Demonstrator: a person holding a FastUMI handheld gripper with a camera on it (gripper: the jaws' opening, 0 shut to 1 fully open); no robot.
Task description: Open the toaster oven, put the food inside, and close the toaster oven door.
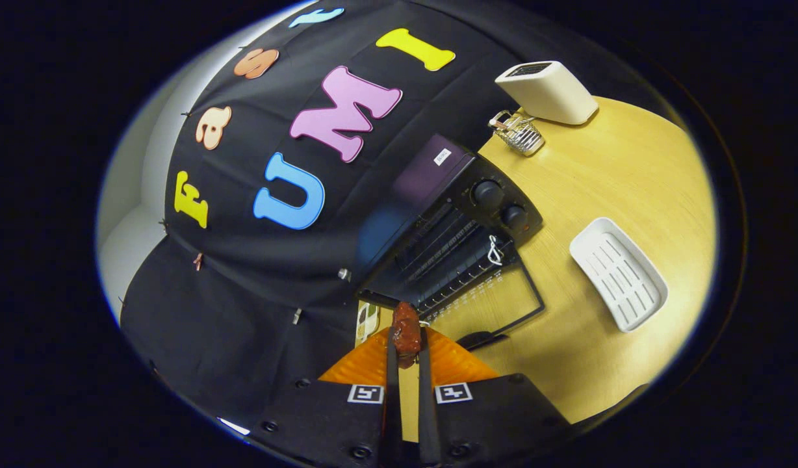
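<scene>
A black toaster oven (461, 218) stands on the wooden table with its glass door (496, 300) folded down flat and open, wire racks showing inside. My gripper (407, 338) is shut on a reddish-brown piece of food (406, 327), both fingers pressing its sides. The food hangs a little in front of the oven's open mouth, near the door's left corner. Two round knobs (500, 203) sit on the oven's right panel.
A white slotted tray (618, 273) lies on the table (607, 182) to the right of the oven. Farther back stand a small wire basket (520, 133) and a white toaster-like box (548, 91). The black cloth wall runs behind the oven.
</scene>
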